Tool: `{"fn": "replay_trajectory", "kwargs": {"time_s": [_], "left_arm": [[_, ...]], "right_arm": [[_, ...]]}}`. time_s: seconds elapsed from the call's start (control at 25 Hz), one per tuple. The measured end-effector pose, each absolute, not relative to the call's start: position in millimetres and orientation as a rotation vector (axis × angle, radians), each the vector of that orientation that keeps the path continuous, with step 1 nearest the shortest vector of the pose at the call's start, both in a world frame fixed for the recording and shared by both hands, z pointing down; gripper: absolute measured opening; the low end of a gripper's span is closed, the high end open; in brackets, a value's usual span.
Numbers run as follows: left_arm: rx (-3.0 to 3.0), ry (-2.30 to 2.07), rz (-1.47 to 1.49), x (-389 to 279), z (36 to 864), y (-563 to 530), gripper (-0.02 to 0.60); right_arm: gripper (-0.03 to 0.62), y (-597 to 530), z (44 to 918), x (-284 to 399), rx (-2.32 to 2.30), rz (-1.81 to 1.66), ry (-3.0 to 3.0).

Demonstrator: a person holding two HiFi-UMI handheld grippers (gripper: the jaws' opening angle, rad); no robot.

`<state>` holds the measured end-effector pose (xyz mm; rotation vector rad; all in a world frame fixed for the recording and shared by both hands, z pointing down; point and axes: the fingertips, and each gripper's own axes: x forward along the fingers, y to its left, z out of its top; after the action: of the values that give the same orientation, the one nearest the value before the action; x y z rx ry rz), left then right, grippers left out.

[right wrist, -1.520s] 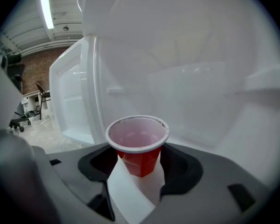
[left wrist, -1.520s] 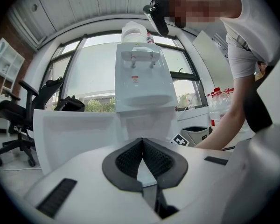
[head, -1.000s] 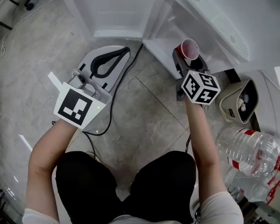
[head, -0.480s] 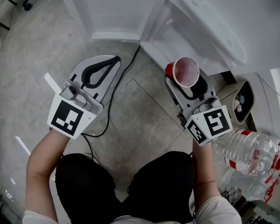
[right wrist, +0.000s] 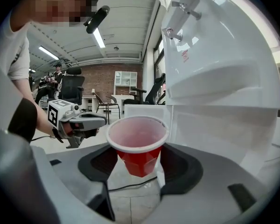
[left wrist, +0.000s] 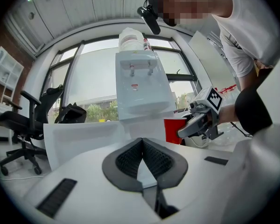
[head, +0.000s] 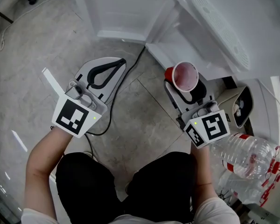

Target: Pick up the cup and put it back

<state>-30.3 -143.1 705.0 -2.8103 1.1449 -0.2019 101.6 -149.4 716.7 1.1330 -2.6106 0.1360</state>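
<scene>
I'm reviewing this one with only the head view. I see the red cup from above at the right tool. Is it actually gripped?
Observer: Yes. The right gripper view shows the right tool's pads pressing both sides of the red cup, below its rim.
Operator: Is it resting on anything?
Observer: No. Its base hangs free, with the floor and a black cable beneath.
Operator: And the left tool?
Observer: The left gripper view shows the left tool shut, tips touching, nothing between.
</scene>
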Motion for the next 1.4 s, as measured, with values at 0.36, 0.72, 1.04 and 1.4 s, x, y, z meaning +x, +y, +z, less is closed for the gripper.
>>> {"fn": "replay_trajectory", "kwargs": {"time_s": [0.36,0.72,1.04,1.4], "left_arm": [[-2.824,1.163,-0.192,-30,707,-144,0.023],[-2.833,1.171,-0.204,-25,713,-145,0.023],[-2.843,1.171,-0.23,-26,719,-144,0.023],[-2.773,1.316,-0.208,-57,715,-155,0.023]], "right_arm": [[0.293,-207,766,139,1.307,0.186,-2.487],[0.295,-266,832,172,1.52,0.275,-2.318],[0.295,-302,861,187,1.637,0.279,-2.227],[0.295,-331,898,204,1.779,0.395,-2.084]]}}
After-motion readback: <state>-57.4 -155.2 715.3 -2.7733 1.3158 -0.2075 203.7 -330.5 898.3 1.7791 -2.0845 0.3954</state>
